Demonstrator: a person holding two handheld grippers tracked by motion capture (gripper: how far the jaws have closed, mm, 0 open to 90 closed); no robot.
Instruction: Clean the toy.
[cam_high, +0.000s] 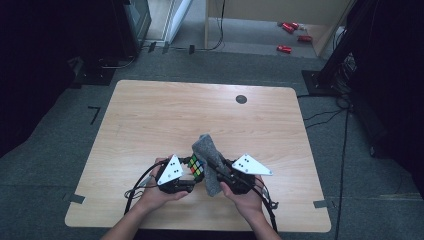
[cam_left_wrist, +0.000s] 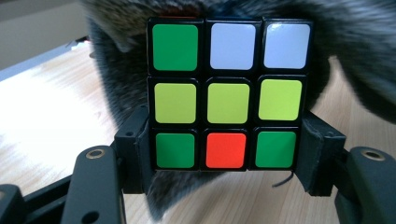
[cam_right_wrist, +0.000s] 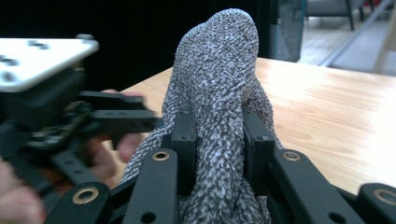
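A: Where's the puzzle cube (cam_left_wrist: 228, 95)?

B: Low on the worktop (cam_high: 150, 115), toward six o'clock, lifted clear of the wood. The left gripper (cam_high: 187, 176) has its jaws clamped on the cube's bottom row, leaving the faces above bare, probably for wiping.

A: And the grey cloth (cam_right_wrist: 219, 107)?

B: At the cube's three o'clock, draped behind and around it. The right gripper (cam_right_wrist: 219, 149) has its jaws pinched narrow on a bunched fold, so the cloth stands upright against the cube.

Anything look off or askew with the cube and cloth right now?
Nothing stands out. The left gripper clamps the scrambled cube squarely by its bottom row; the right gripper pinches the grey cloth bunched behind it.
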